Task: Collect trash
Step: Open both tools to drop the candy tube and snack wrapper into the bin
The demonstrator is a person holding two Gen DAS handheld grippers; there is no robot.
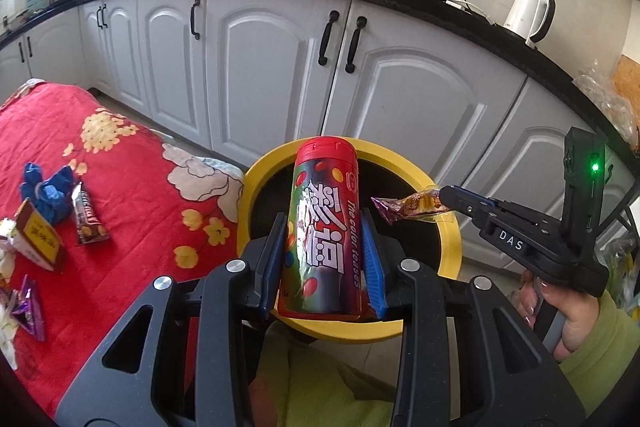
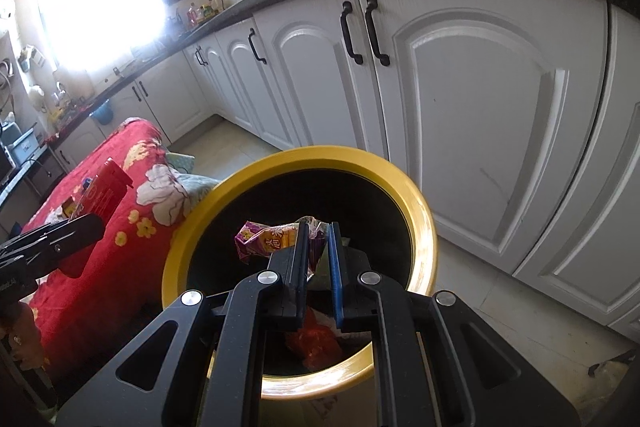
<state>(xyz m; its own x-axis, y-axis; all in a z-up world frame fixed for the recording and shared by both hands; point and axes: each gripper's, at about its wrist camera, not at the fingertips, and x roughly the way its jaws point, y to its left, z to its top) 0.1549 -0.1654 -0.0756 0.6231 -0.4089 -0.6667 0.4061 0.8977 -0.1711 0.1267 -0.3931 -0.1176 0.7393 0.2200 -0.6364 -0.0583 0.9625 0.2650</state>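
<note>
Left wrist cam has both loads over the bin (image 1: pixel 448 251), left gripper (image 1: pixel 324 259) clamping the tube (image 1: pixel 326 227), right gripper (image 1: pixel 450 201) pinching a wrapper (image 1: pixel 404 209), so next it's probably just let go.

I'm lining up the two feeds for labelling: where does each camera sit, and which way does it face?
Left wrist: on the left gripper, looking down along its fingers over the yellow-rimmed bin; it grips a candy tube; the right gripper, hand and green sleeve show.
Right wrist: on the right gripper, looking down into the bin; it pinches a snack wrapper; the left gripper shows at left.
Shared: bin, red floral cloth, white cabinets.
</note>
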